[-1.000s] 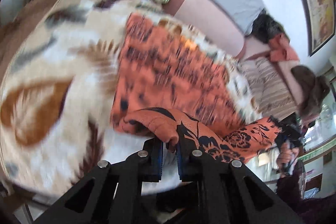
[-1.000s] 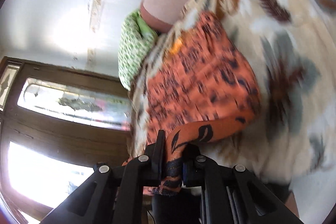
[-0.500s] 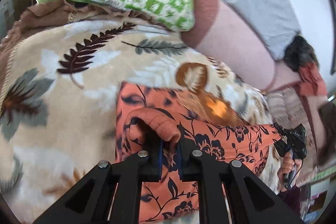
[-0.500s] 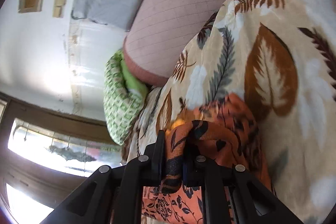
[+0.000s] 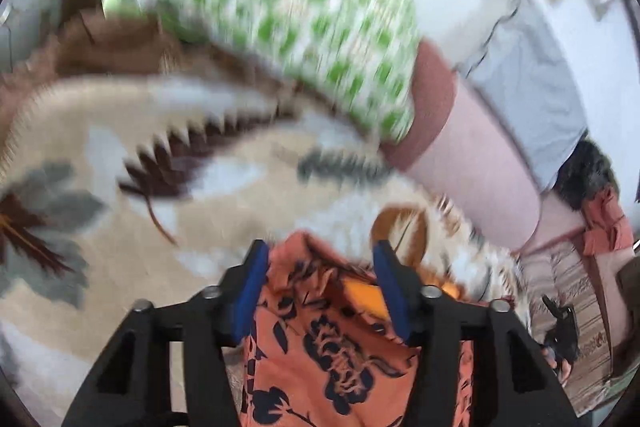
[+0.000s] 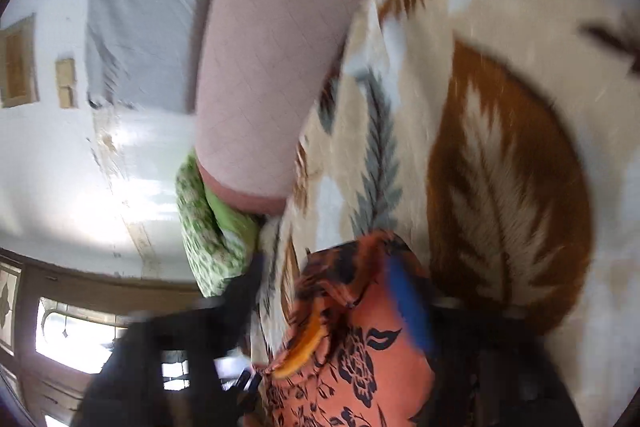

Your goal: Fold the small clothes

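A cream blanket printed with brown and grey leaves fills most of both views, spreading across the left and centre of the left wrist view and the right half of the right wrist view. Behind it a long pink bolster runs from centre toward the right edge in the left view, and down from the top centre in the right view. A green-and-white patterned pillow, blurred, sits in the upper middle of the left view, its end against the bolster. The orange garment with dark flowers lies on the blanket at the bottom centre of both views, bunched at its upper edge. The left gripper has just been opening; its blue pads stand apart on either side of the cloth, which lies loose between them. The right gripper has likewise just been opening, its jaws spread wide with the garment's folded edge between them, one blue pad beside the fabric, the other finger smeared by blur.
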The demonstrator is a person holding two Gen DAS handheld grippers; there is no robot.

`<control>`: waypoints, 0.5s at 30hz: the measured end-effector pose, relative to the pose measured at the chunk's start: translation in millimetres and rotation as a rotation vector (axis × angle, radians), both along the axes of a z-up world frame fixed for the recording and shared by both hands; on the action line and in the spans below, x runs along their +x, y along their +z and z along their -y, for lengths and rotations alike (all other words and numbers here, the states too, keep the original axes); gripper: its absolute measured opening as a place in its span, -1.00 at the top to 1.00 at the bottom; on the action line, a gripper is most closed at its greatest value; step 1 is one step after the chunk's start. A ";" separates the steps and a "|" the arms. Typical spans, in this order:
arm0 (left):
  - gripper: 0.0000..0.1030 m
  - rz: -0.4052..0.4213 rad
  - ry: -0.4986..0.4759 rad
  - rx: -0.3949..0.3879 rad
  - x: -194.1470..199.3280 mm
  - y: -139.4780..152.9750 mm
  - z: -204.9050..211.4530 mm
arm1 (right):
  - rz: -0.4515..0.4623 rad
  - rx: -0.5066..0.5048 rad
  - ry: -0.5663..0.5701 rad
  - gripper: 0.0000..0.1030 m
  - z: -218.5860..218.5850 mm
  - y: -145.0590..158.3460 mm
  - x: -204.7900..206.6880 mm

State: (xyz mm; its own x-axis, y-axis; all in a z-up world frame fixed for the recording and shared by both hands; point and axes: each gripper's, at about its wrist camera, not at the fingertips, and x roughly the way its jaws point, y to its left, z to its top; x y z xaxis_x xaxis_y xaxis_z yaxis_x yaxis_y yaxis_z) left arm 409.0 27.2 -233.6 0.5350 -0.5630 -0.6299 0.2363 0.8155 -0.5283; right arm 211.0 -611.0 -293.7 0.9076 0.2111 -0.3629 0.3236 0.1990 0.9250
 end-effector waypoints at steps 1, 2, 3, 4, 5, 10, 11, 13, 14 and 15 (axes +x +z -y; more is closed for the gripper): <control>-0.12 0.013 0.000 0.009 -5.1 8.5 -1.5 | 0.015 -0.015 -0.010 -0.64 1.5 8.7 -5.9; -0.12 0.027 -0.024 0.038 -14.6 18.0 0.8 | 0.010 -0.050 0.006 -0.64 0.2 20.4 -10.1; -0.13 0.041 -0.050 0.053 -21.9 22.2 3.7 | -0.016 -0.114 0.054 -0.64 -6.7 34.6 -9.5; -0.15 0.055 -0.093 0.079 -34.8 25.9 9.6 | -0.046 -0.179 0.104 -0.63 -17.5 45.7 -7.3; -0.20 0.054 -0.125 0.109 -44.4 25.7 13.8 | -0.084 -0.249 0.175 -0.60 -34.3 55.1 -1.9; -0.21 -0.008 -0.258 0.261 -91.9 -7.6 45.7 | -0.192 -0.470 0.493 0.02 -130.4 59.9 24.2; -0.21 -0.029 -0.263 0.293 -95.7 -18.4 50.6 | -0.214 -0.509 0.561 0.16 -155.7 54.7 35.4; -0.21 -0.063 -0.253 0.355 -92.2 -38.5 57.4 | -0.252 -0.556 0.632 0.19 -188.4 43.2 53.8; -0.21 -0.070 -0.236 0.376 -86.2 -44.4 58.5 | -0.260 -0.561 0.669 0.19 -204.9 36.2 65.8; -0.21 -0.067 -0.217 0.385 -80.1 -47.0 58.7 | -0.262 -0.567 0.696 0.19 -216.8 27.9 72.2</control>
State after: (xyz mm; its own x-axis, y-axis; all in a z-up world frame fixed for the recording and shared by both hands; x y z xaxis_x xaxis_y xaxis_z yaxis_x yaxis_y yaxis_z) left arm 328.9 -31.4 -280.7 0.3814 -0.3756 -0.8447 0.3993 0.8910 -0.2159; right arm 283.2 -394.3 -265.7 0.5181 0.4045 -0.7536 0.1469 0.8259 0.5444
